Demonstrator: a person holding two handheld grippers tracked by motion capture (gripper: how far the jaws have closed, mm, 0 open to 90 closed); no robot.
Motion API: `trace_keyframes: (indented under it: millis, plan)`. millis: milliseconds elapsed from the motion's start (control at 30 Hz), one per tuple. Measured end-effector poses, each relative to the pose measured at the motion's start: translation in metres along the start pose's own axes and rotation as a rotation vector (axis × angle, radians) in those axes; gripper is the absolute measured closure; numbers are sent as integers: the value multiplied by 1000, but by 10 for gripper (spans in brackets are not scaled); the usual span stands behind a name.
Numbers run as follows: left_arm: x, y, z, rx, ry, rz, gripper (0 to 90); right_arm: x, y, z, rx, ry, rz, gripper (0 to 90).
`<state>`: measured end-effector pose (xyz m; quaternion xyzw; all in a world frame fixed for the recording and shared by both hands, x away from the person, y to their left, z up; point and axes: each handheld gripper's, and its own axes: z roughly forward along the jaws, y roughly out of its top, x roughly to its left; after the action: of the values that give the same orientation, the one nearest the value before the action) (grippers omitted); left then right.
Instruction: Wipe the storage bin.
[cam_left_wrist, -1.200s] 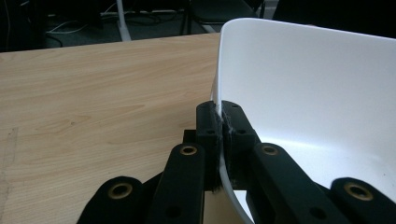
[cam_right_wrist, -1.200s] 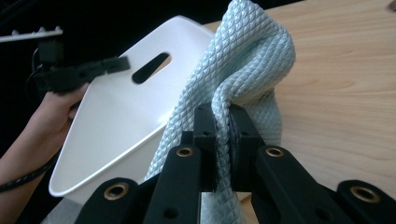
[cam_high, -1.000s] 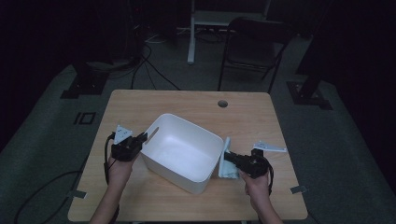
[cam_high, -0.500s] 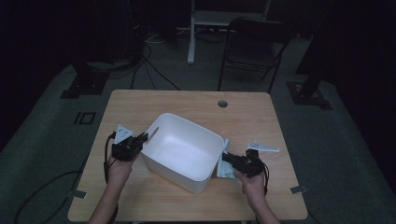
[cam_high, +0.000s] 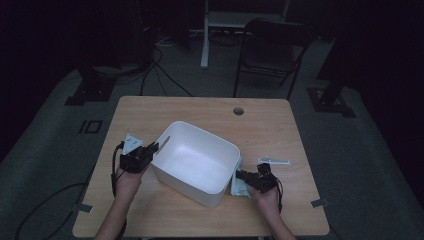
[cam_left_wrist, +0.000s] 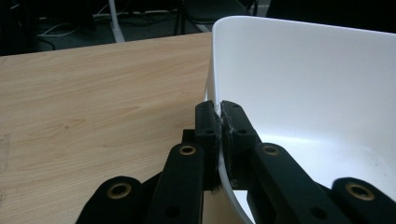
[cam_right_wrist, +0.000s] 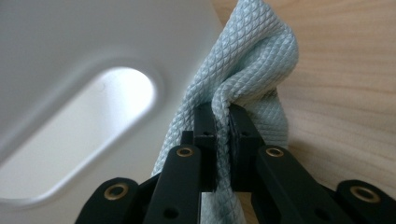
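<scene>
White plastic tub (cam_high: 196, 161) sits tilted near the middle of the wooden counter (cam_high: 260, 125), its near-left rim pinched between the closed jaws of the left tongs (cam_high: 153, 148), a grip that appears meant to steady the tub while the other hand works. At the tub's right end, beside the handle cutout (cam_right_wrist: 79, 130), the right tongs (cam_high: 240, 175) are clamped shut on a fold of pale blue textured cloth (cam_right_wrist: 252, 65), which hangs against the tub's outer wall and touches the counter, probably for wiping that side. A small pale strip (cam_high: 274, 161) lies just beyond the right hand (cam_high: 266, 196).
</scene>
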<state>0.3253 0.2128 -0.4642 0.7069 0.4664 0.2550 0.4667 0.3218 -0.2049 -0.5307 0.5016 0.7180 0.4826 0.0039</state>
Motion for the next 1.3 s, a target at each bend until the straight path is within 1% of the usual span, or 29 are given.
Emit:
trace_keyframes:
  millis: [33, 100, 167, 233, 267, 367, 400, 433, 467, 500, 533, 600, 733, 800, 867, 900, 967, 1000, 1067, 1100, 1133, 1167, 1233, 1300]
  plan:
    - [0, 0, 0, 0, 1, 1, 860, -2, -1, 3, 19, -6, 4, 837]
    - [-1, 0, 0, -3, 4, -1, 858, -4, -4, 7, 36, -12, 14, 838]
    - [-2, 0, 0, -4, 11, 6, 854, -4, -5, 7, 40, -7, 27, 838]
    - [-3, -1, 0, -3, 13, 8, 852, -2, -5, 4, 37, -2, 30, 837]
    - [-3, -1, 0, -1, 15, 9, 853, 1, -5, 0, 32, 10, 33, 837]
    - [-4, 0, 0, 2, 15, 10, 853, 13, -5, -12, 1, 41, 11, 836]
    - [-5, 0, 0, 2, 12, 10, 853, 16, -5, -14, -3, 42, 3, 836]
    - [-5, 0, 0, 0, 7, 8, 854, 17, -6, -14, -4, 25, -16, 837]
    - [-5, -1, 0, 0, 6, 9, 853, 16, -6, -13, -5, 25, -18, 837]
    - [-5, 0, 0, 3, 7, 12, 853, 14, -7, -12, -14, 33, -6, 838]
    - [-5, 0, 0, 4, 8, 12, 853, 13, -7, -11, -10, 30, -1, 838]
    - [-5, -1, 0, 2, 8, 11, 852, 11, -8, -6, 4, 7, -9, 838]
    - [-6, -1, 0, -1, 12, 7, 850, 4, -13, 4, 46, -13, 4, 838]
    - [-6, -1, 0, -4, 20, 1, 851, 1, -15, 8, 58, -19, 10, 838]
    - [-7, -1, 0, -5, 26, -2, 851, 0, -16, 9, 59, -15, 24, 838]
    - [-7, -1, 0, -6, 31, -1, 852, 0, -15, 8, 64, -6, 28, 838]
    - [-8, -1, 0, -8, 36, -5, 852, 3, -14, 1, 42, 32, 46, 838]
    - [-8, -1, 0, -8, 37, -5, 852, 7, -14, -2, 33, 42, 39, 837]
    - [-8, -1, 1, -6, 34, -8, 852, 17, -14, -11, 7, 61, 15, 837]
    - [-7, -1, 1, -5, 30, -6, 852, 24, -15, -15, -5, 58, -14, 836]
    - [-7, -1, 1, -4, 26, -5, 852, 27, -15, -16, -8, 52, -24, 836]
    - [-7, -1, 1, -5, 22, -6, 852, 28, -17, -16, -12, 40, -30, 837]
    - [-7, -1, 1, -5, 23, -3, 851, 27, -17, -14, -18, 41, -30, 837]
    - [-8, -1, 1, -4, 25, -2, 850, 24, -18, -10, -5, 24, -31, 837]
